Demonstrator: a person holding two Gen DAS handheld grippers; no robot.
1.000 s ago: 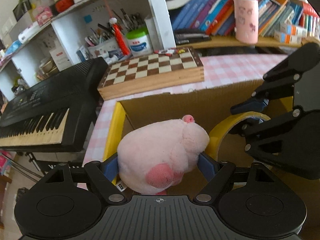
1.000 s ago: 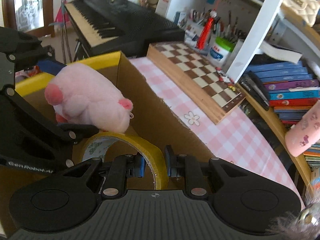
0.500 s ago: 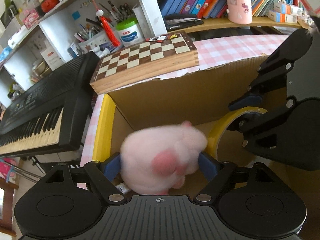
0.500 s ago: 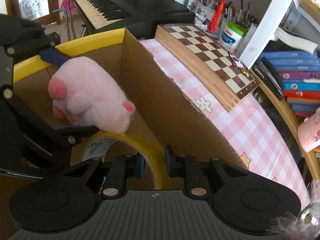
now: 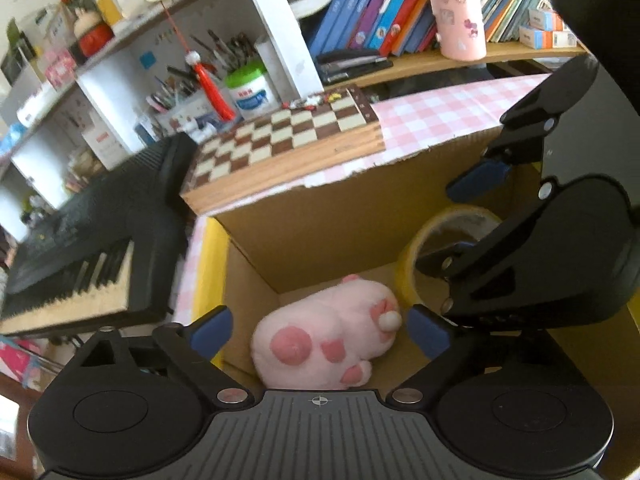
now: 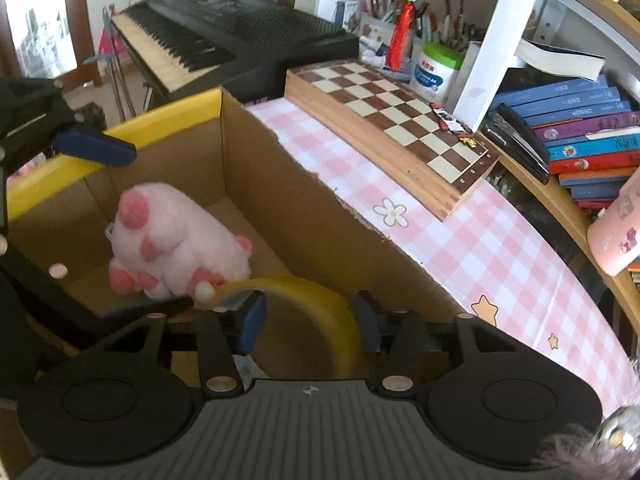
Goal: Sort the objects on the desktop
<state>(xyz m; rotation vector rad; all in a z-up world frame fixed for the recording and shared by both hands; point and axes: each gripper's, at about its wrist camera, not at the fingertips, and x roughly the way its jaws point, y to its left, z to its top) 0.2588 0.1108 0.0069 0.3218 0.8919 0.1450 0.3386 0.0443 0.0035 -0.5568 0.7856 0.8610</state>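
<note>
A pink plush pig [image 5: 328, 336] lies on the floor of an open cardboard box [image 5: 320, 224] with a yellow rim. It also shows in the right wrist view [image 6: 176, 244]. My left gripper [image 5: 320, 330] is open above the pig, jaws wide and apart from it. A yellow tape roll [image 5: 448, 248] rests in the box next to the pig. In the right wrist view the tape roll [image 6: 304, 312] sits between the blue pads of my right gripper [image 6: 310, 322], which is open around its wall.
A wooden chessboard [image 5: 280, 148] lies on the pink checked tablecloth [image 6: 460, 248] behind the box. A black keyboard [image 5: 80, 232] stands to the left. Shelves hold books [image 5: 384, 12], a pink cup [image 5: 456, 16] and pen holders [image 5: 192, 92].
My left gripper has opened and let the pig drop to the box floor. My right gripper has opened off the tape roll. Both have lifted a little.
</note>
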